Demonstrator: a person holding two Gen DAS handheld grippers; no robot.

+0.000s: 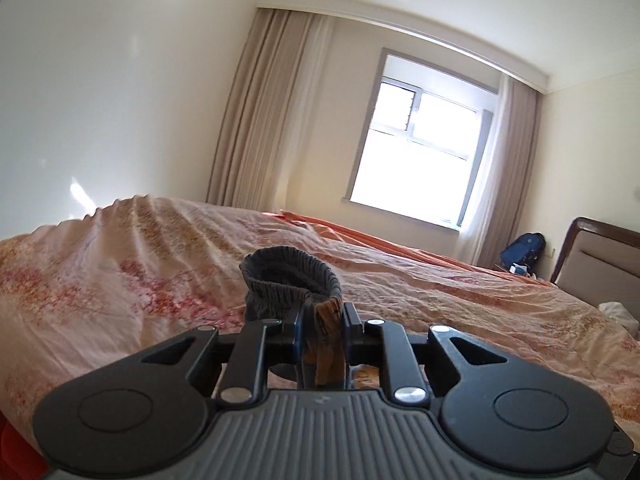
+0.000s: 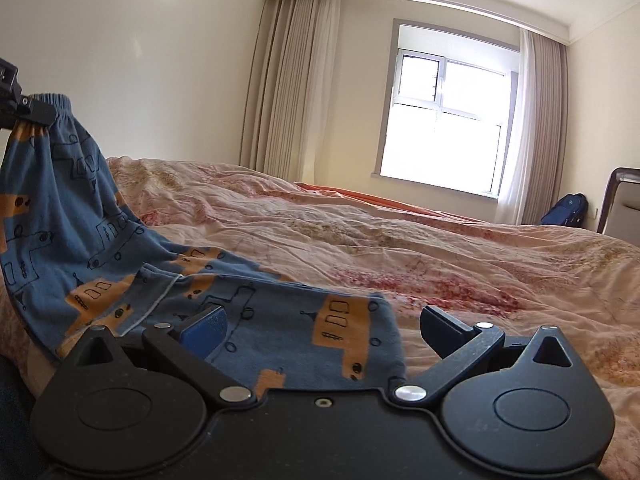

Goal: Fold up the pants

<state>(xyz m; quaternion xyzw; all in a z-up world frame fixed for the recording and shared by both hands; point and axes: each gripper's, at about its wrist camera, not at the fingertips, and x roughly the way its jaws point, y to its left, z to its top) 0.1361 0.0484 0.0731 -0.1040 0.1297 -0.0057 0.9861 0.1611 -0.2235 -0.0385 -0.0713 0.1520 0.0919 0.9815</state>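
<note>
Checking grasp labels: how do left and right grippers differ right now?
Left gripper is shut on the pants waistband, holding it up off the bed. Right gripper is open, low over the bed, fingers either side of a pant leg's end, holding nothing. Both face the window.

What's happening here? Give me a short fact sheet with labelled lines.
Setting: bed with a floral cover, window behind
Garment: blue pants with orange patches
Left gripper: shut on the elastic waistband, holding it raised
Right gripper: open, a pant leg end lying between its fingers
Fold: not yet made
</note>
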